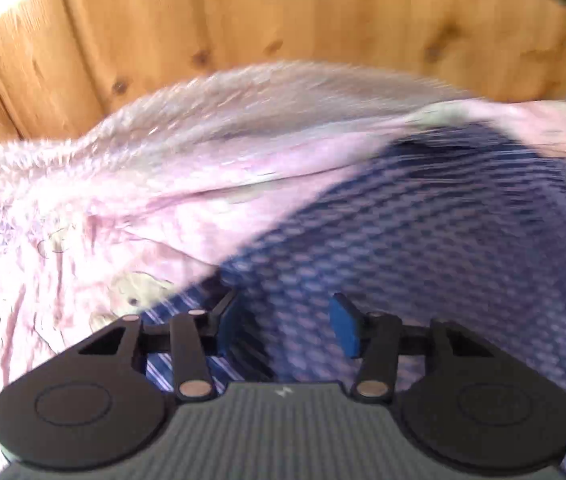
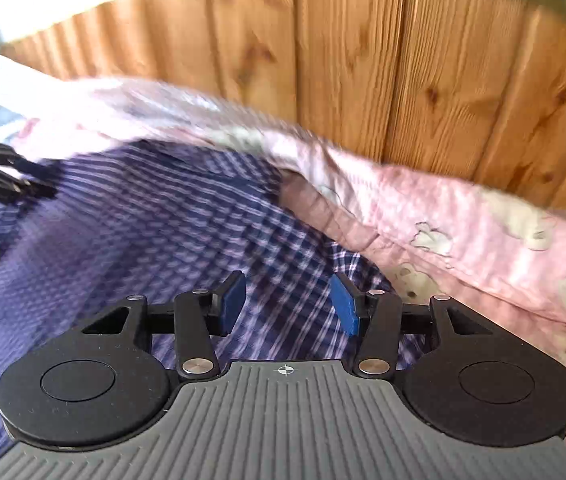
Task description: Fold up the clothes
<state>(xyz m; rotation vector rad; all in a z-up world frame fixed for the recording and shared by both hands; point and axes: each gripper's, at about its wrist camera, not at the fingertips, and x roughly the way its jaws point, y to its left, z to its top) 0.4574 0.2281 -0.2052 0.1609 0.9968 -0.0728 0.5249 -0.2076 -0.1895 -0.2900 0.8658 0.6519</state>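
Note:
A blue and white checked shirt (image 1: 423, 232) lies spread on pink bedding, blurred in both views. My left gripper (image 1: 285, 326) hovers over its left part, jaws apart, with only the cloth below showing between the blue pads. My right gripper (image 2: 289, 304) stands over the checked shirt (image 2: 155, 232) near its right edge, jaws also apart and nothing pinched. The left gripper (image 2: 3, 178) shows at the far left of the right wrist view, above the shirt's far corner. Whether any pad touches the cloth I cannot tell.
Pink bedding (image 1: 95, 216) with pale animal prints lies under and around the shirt and bunches into a ridge (image 2: 483, 236) on the right. A wooden plank wall (image 2: 403, 80) stands close behind the bed (image 1: 243, 24).

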